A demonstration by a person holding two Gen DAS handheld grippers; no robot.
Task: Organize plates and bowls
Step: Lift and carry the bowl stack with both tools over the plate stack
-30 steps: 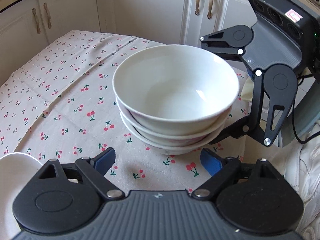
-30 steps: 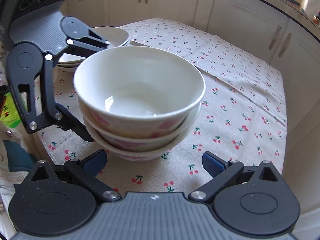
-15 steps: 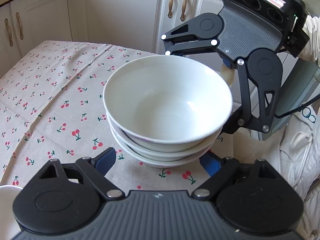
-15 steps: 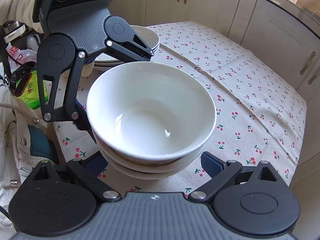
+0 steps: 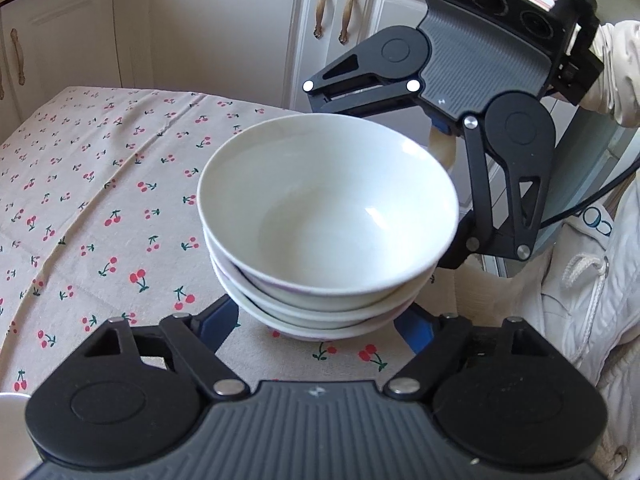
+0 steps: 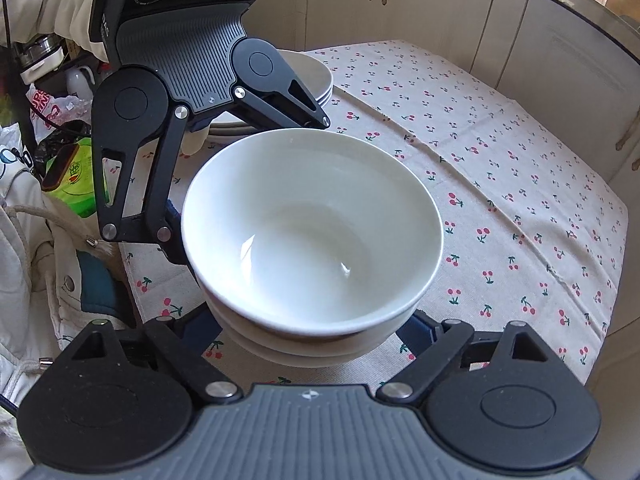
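A stack of three white bowls [image 5: 328, 216] stands on the cherry-print tablecloth [image 5: 100, 200] near the table's edge. My left gripper [image 5: 320, 326] straddles the bottom bowl; its blue pads [image 5: 220, 322] sit close against the bowl's sides and the jaws are closing. From the opposite side my right gripper [image 6: 308, 332] straddles the same stack [image 6: 312, 232], jaws also closing, with its pads [image 6: 416, 330] partly hidden under the bowls. In neither view can I see a pad pressing on a bowl. Each view shows the other gripper's black fingers [image 6: 132, 184] across the stack.
A second pile of white plates and bowls [image 6: 320, 80] stands behind the left gripper. A white rim [image 5: 8, 420] shows at the lower left. White cabinets [image 5: 224, 40] ring the table. A person's white jacket [image 5: 592, 300] and a green packet [image 6: 76, 176] lie beside the table edge.
Both grippers have tilted down and drawn in over the bowl stack, and their jaws have narrowed around the bottom bowl. The stack has stayed on the cloth.
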